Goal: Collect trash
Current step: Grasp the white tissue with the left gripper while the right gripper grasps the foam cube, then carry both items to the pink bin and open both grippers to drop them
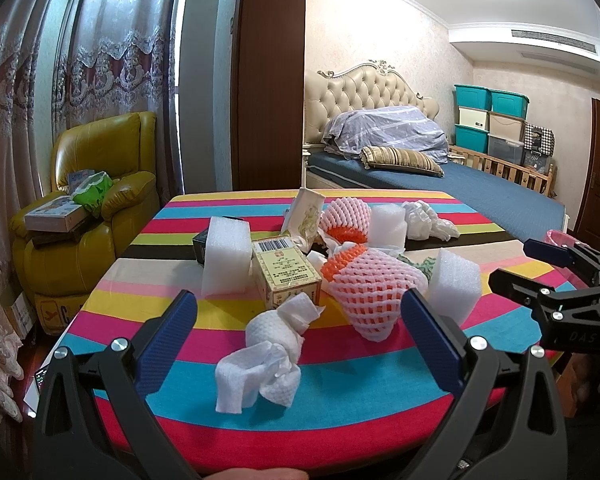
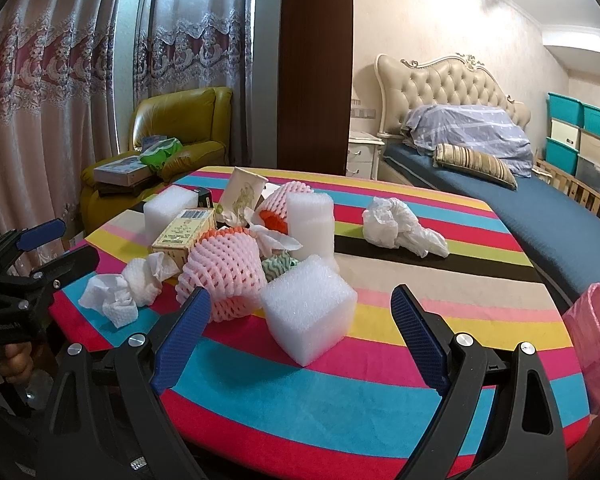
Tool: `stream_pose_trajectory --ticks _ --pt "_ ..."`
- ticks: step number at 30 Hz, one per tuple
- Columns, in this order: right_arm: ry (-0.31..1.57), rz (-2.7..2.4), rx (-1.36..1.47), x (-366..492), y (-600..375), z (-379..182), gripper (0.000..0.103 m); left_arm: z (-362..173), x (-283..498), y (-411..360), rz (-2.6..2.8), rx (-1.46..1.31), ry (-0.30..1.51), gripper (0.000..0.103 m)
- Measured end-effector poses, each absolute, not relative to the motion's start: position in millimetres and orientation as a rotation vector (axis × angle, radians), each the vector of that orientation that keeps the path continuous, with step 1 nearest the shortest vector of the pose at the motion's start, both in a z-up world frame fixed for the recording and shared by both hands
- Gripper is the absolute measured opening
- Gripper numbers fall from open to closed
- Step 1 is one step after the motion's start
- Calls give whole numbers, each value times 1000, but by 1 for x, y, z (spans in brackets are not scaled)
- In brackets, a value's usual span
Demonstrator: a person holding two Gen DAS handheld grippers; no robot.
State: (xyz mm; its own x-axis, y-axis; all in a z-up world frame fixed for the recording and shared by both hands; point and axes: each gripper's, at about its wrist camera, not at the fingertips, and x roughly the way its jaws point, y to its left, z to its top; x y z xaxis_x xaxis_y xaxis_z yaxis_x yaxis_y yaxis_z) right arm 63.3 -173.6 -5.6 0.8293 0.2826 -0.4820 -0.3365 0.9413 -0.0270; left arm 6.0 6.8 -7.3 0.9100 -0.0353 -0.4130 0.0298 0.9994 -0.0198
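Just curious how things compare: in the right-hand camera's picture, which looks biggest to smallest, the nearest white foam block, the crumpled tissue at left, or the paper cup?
1. Nearest white foam block, though nearness inflates it.
2. and 3. Crumpled tissue and paper cup: too alike.

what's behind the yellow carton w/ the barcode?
Behind the yellow carton stands a paper cup; a black box is mostly hidden by a white foam block. Whatever lies under the pile's middle is covered.

Crumpled white tissue (image 1: 262,360) lies near the table's (image 1: 260,436) front edge, w/ pink foam nets (image 1: 370,294), white foam blocks (image 2: 309,311) and a small box (image 1: 286,276) (barcode up) heaped mid-table. Crumpled white bag (image 2: 400,226) sits apart, twd the far right corner.
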Motion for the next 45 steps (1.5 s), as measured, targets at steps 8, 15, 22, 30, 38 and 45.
stream_pose_trajectory --ticks 8,15,22,30,38,45 --pt "607 295 -139 91 -178 -30 86 -25 17 38 -7 -44 502 99" --pt "700 295 -147 119 -176 -55 86 -49 29 70 41 -110 599 98" --pt "728 327 -161 137 -164 -64 86 -71 51 51 -22 -16 693 98" --pt "691 351 -126 143 -168 -60 70 -85 79 37 -52 46 748 53" --pt "612 329 -100 124 -185 -47 67 -76 78 28 -83 49 712 25" --pt "554 281 -64 108 -214 -32 67 -40 60 4 -116 105 596 22"
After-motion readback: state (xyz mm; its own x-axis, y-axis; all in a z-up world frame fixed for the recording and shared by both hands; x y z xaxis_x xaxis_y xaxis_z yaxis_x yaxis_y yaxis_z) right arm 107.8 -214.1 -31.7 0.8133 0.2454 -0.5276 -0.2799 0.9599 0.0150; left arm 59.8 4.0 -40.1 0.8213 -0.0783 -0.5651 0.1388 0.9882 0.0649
